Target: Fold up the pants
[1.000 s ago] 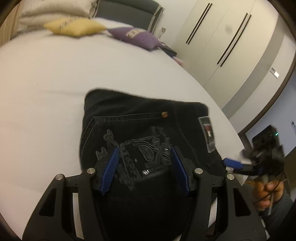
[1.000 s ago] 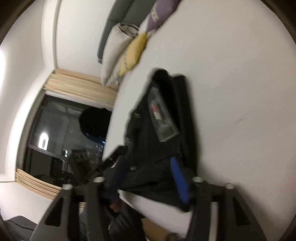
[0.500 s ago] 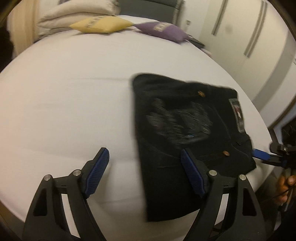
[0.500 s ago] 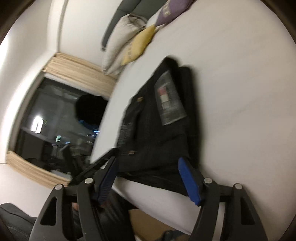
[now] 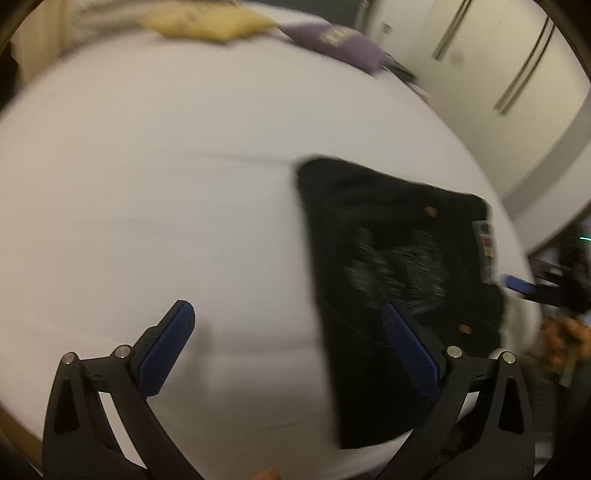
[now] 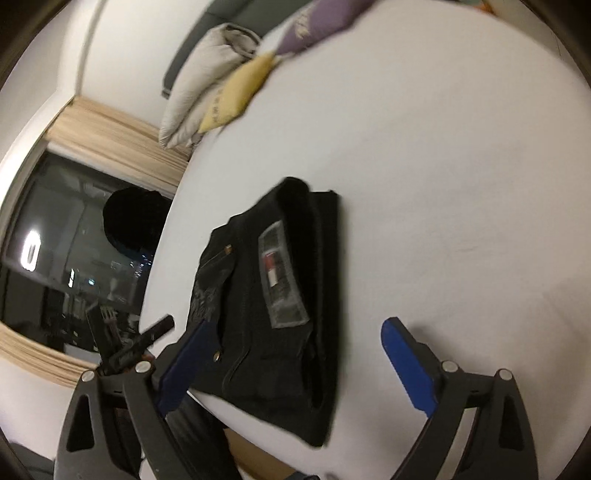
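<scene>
The black pants (image 5: pixel 399 280) lie folded in a compact stack on the white bed (image 5: pixel 166 184), near its front edge. A back pocket with pale stitching and a grey label face up. My left gripper (image 5: pixel 288 332) is open and empty, above the bed just left of the pants. My right gripper (image 6: pixel 295 350) is open and empty, hovering over the near end of the pants (image 6: pixel 280 302). The right gripper's blue fingertip (image 5: pixel 517 284) shows at the pants' right edge in the left wrist view.
A yellow pillow (image 5: pixel 207 24), a purple pillow (image 5: pixel 343 44) and a pale folded duvet (image 6: pixel 207 81) lie at the head of the bed. White wardrobe doors (image 5: pixel 498 66) stand to the right. A dark window (image 6: pixel 74 258) lies beyond the bed's left side.
Both grippers have opened and let go of the pants, then drawn back. The left gripper moved left, off the pants. The pants lie still on the bed.
</scene>
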Tool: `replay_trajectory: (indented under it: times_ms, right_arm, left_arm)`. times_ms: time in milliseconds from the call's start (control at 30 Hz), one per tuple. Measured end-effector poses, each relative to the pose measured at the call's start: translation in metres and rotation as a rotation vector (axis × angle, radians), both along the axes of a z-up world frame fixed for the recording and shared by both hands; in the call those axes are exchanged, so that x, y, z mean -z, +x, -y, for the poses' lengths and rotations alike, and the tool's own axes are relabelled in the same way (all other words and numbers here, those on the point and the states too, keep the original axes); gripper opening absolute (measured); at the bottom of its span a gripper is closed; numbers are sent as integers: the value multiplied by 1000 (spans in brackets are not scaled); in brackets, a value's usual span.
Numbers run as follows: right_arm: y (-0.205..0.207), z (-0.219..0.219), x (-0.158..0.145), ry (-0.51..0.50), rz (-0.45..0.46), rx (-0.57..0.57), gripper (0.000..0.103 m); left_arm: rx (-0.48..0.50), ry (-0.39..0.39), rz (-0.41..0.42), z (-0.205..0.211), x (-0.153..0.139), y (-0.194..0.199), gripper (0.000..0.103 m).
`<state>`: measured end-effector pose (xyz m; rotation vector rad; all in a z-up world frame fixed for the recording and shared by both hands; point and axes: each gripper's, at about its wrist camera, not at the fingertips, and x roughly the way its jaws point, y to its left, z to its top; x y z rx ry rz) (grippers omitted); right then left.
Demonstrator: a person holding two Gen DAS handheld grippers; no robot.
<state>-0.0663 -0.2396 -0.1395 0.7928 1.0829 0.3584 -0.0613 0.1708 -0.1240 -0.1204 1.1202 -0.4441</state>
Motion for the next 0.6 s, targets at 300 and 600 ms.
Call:
replay_trajectory:
  times_ms: [300, 600]
  right_arm:
    - [28, -12, 26, 56, -50, -54, 97]
    - [43, -51, 24, -6, -39, -164, 81]
  left_arm:
    - [6, 17, -150, 22, 29, 34, 103]
    - [73, 44, -140, 54, 35, 51, 71]
